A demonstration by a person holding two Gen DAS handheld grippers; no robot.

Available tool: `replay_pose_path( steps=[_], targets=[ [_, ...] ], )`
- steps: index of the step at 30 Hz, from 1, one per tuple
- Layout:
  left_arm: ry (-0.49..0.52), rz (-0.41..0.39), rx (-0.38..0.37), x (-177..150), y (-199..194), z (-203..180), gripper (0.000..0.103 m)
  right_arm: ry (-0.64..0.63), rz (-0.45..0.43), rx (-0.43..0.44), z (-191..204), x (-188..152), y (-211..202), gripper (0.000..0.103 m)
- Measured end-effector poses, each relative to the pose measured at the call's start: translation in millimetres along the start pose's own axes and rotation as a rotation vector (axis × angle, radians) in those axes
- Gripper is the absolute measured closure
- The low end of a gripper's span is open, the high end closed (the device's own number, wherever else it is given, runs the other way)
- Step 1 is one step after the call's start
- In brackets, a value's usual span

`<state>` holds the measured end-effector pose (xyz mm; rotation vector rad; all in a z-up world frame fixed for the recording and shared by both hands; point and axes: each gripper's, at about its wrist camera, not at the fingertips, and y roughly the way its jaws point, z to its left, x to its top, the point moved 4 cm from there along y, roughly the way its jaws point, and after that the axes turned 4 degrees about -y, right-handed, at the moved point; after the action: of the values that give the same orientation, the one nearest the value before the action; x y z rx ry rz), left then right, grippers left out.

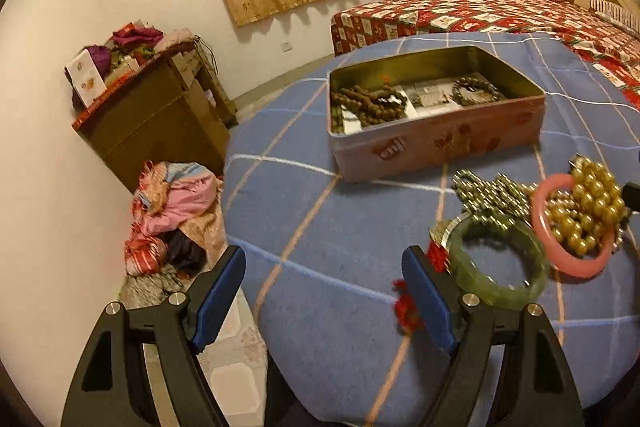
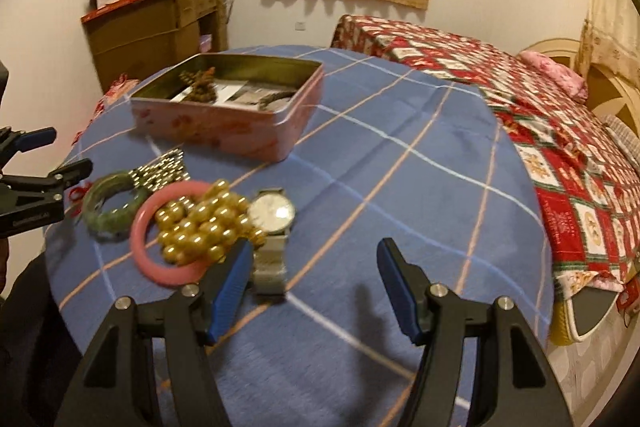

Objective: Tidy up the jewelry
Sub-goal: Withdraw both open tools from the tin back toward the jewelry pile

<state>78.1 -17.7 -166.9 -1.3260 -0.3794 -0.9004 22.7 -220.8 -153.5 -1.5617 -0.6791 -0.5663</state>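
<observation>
Jewelry lay heaped just in front of the pink tin (image 2: 224, 125), gold beads (image 2: 204, 227) piled across the pink bangle (image 2: 148, 247), green bangle (image 1: 496, 263) and watch (image 2: 274, 215) beside them, apparently awaiting sorting, while the left gripper (image 1: 324, 291) and right gripper (image 2: 316, 287) hovered spread and empty.

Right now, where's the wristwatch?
In the right wrist view the wristwatch lies on the blue plaid tablecloth, touching the gold bead cluster on its right side, just ahead of the right gripper, whose jaws are open.
</observation>
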Motion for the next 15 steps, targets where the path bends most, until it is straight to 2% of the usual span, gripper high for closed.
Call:
replay_pose_path(
  steps=[5,7,9,11,15],
  targets=[
    [0.026,0.018,-0.005,-8.2,4.1,-11.2,0.022,-0.009,0.018,-0.007,0.7,-7.5,9.4,0.039],
    [0.014,0.014,-0.016,-8.4,5.9,-9.5,0.022,0.002,0.021,-0.002,-2.8,-8.9,11.2,0.045],
    [-0.002,0.017,-0.026,-7.9,8.5,-6.0,0.022,0.008,0.03,0.005,-4.3,-9.3,15.3,0.057],
    [-0.001,0.014,-0.029,-7.7,9.5,-5.2,0.022,0.004,0.04,0.009,-2.1,-9.5,19.3,0.062],
    [-0.009,0.016,-0.066,-6.2,10.8,-7.7,0.022,0.002,0.033,0.017,1.4,-6.9,22.5,0.062]
  ],
)
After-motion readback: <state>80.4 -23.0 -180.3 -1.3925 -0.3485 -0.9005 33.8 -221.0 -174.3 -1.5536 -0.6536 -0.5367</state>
